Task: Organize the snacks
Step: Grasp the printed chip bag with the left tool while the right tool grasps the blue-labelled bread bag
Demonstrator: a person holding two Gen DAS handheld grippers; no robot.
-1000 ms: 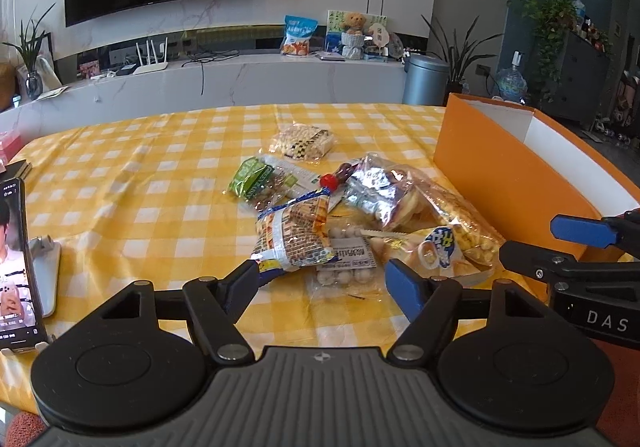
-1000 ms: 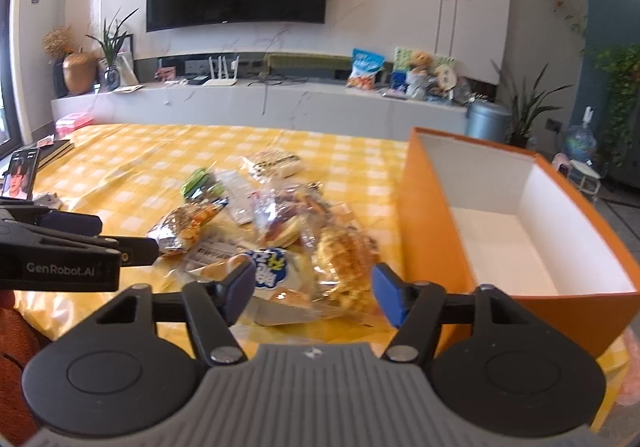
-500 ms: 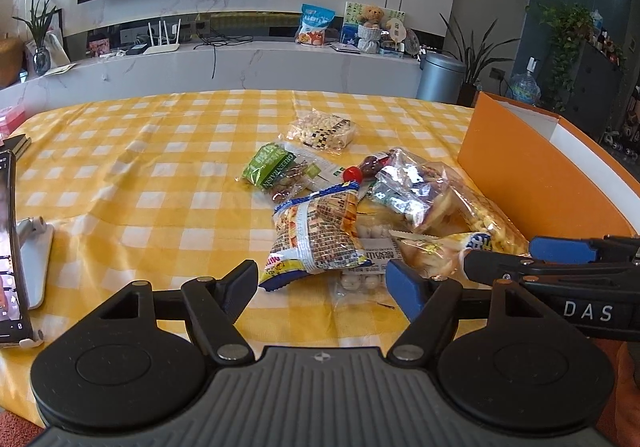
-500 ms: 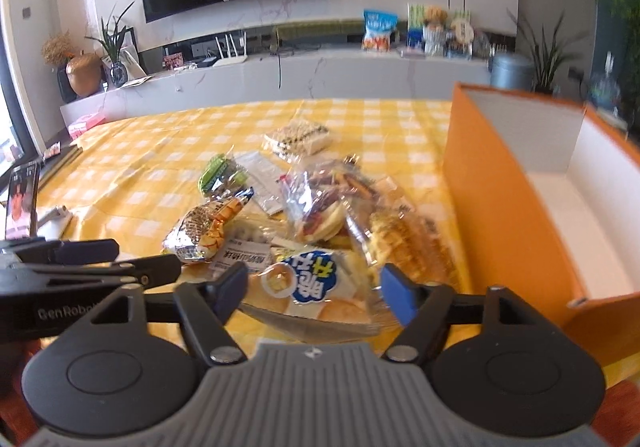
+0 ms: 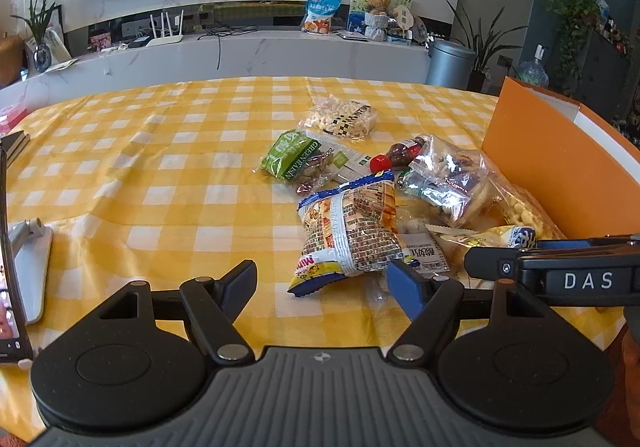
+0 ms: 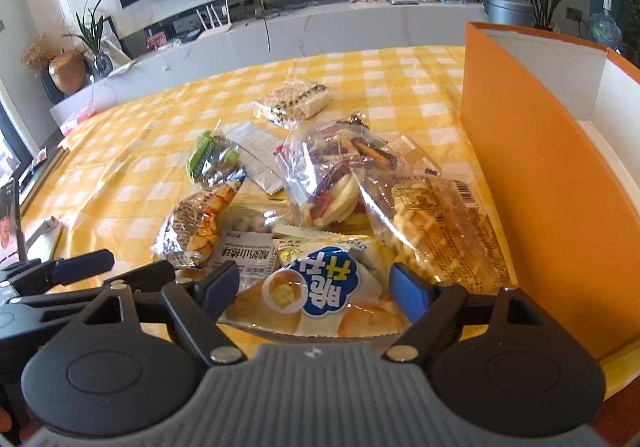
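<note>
Your right gripper [image 6: 314, 287] fingers are standing wide apart and holding nothing; they are framing the near end of a yellow bun packet [image 6: 316, 295] with a blue-and-white label, which is lying at the front edge of the pile. Whether the pads are touching the wrapper cannot be told. Your left gripper [image 5: 322, 285] is likewise spread and empty, hovering low over the checked tablecloth [image 5: 140, 175], with the corner of a blue-edged cracker bag [image 5: 348, 231] lying just ahead, between its fingers.

Beyond these, the other snacks are lying bunched together: a waffle packet [image 6: 440, 235] nearest the box, a clear bag of mixed pastries [image 6: 332, 175] behind it, a green raisin pouch [image 5: 292, 157], and a clear pack of pale puffs [image 5: 344, 117] sitting furthest back. The orange box [image 6: 532, 183] is standing open just to the right of the pile, and its visible floor is looking bare.

Judgement: every packet is appearing light, soft and air-filled, with slippery film. The contents are likely crushing easily, so you are better off pinching the bun packet across its flat sealed edge or a loose fold, not its filled middle.
</note>
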